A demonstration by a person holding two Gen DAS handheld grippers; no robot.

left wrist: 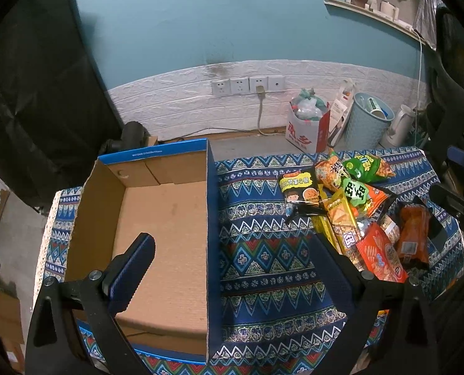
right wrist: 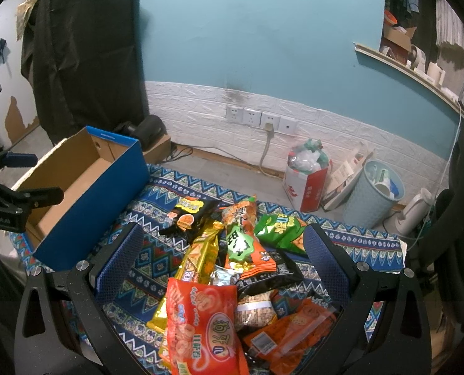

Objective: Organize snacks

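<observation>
An empty cardboard box with blue outer walls sits on the left of a patterned cloth; it also shows in the right wrist view. A pile of snack packets lies on the right of the cloth. My left gripper is open and empty, one finger over the box floor, the other over the cloth. My right gripper is open and hovers over the pile, its fingers either side of a gold packet, an orange-red packet and a green-labelled packet.
The patterned cloth covers the table. Behind it on the floor stand a red-and-white bag of rubbish, a light blue bin and a white kettle. A black cover hangs at the left. Wall sockets sit on the white brick panel.
</observation>
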